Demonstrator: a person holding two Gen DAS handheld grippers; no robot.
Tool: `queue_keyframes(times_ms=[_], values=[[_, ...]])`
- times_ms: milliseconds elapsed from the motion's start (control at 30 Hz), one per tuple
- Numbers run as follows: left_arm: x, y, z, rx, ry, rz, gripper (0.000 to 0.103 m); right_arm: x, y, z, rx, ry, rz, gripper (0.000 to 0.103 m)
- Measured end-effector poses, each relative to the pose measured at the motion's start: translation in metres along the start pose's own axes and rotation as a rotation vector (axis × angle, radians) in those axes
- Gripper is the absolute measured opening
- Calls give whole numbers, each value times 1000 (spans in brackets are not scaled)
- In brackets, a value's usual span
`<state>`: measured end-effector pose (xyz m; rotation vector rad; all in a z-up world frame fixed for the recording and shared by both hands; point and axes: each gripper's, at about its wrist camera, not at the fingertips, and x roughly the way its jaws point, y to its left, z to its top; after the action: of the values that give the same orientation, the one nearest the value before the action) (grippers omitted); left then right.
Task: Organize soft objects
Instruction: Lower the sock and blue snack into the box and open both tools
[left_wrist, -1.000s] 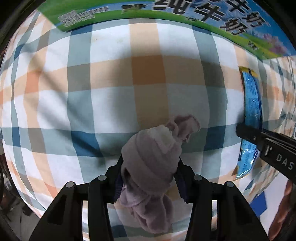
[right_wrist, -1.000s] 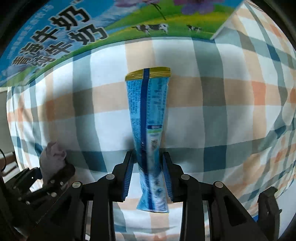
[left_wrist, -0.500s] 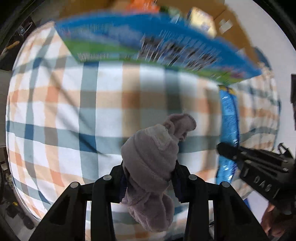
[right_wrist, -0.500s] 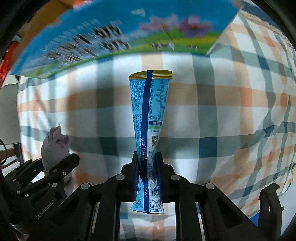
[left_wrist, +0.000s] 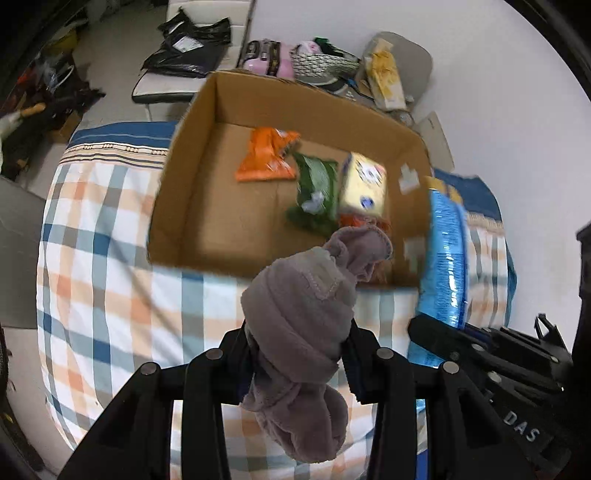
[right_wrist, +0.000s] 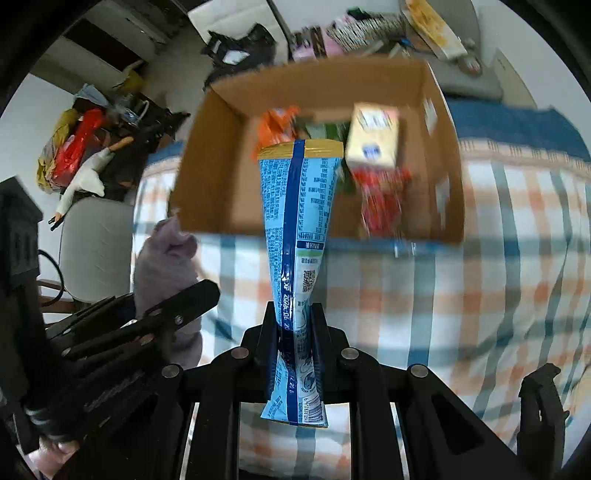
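My left gripper is shut on a rolled mauve sock, held above the checked cloth in front of an open cardboard box. My right gripper is shut on a blue snack packet that stands upright, its gold top over the box's near wall. The packet and right gripper show at the right of the left wrist view. The sock and left gripper show at the left of the right wrist view. Both are raised, side by side.
The box holds an orange packet, a green packet, a yellow carton and a red packet. It sits on a checked cloth. Chairs, bags and clutter stand behind and to the left.
Both grippers have risen well above the cloth with their loads. The box's printed side gave way to a view down into its open top.
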<state>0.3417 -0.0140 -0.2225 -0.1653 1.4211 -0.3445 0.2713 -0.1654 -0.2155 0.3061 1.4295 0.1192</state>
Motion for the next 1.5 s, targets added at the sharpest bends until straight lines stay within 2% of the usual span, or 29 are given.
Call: queue_keyframes(times_ms=[133, 233, 333, 467, 567, 667, 867, 967, 1067, 1100, 1133, 1167, 1200, 1233, 1300, 1367, 1433, 1500], values=[[18, 22, 34, -100, 31, -5, 37, -2, 12, 44, -34, -28, -11, 17], [36, 38, 53, -189, 52, -19, 37, 12, 19, 78, -73, -29, -28, 17], [56, 51, 67, -265, 79, -43, 37, 28, 23, 104, -121, -10, -50, 17], [77, 61, 75, -344, 102, -68, 37, 64, 21, 135, -162, 40, -37, 17], [91, 70, 74, -418, 123, -95, 37, 87, 19, 142, -212, 76, -30, 17], [104, 71, 73, -450, 140, -106, 37, 112, 16, 148, -272, 119, -35, 17], [124, 66, 72, -445, 155, -99, 38, 143, 7, 153, -325, 183, -47, 17], [124, 63, 67, -435, 136, -84, 39, 153, 3, 152, -341, 210, -34, 17], [124, 62, 64, -433, 138, -77, 41, 162, 2, 151, -378, 239, -28, 19], [123, 61, 64, -434, 137, -74, 44, 166, 1, 150, -384, 253, -36, 20], [123, 60, 64, -430, 133, -75, 51, 168, 1, 150, -387, 261, -43, 20], [123, 59, 66, -424, 126, -69, 56, 169, 1, 151, -387, 268, -44, 23], [121, 56, 66, -409, 116, -54, 67, 171, 0, 151, -388, 276, -43, 28], [120, 54, 67, -399, 110, -52, 72, 172, -1, 151, -388, 277, -46, 30], [116, 52, 68, -385, 99, -41, 74, 172, -3, 151, -385, 278, -40, 39], [111, 48, 68, -363, 91, -27, 80, 169, -6, 149, -376, 267, -49, 43], [105, 45, 69, -333, 75, 5, 91, 165, -8, 149, -369, 254, -60, 50], [97, 41, 68, -290, 43, 60, 92, 158, -11, 148, -352, 230, -90, 68]])
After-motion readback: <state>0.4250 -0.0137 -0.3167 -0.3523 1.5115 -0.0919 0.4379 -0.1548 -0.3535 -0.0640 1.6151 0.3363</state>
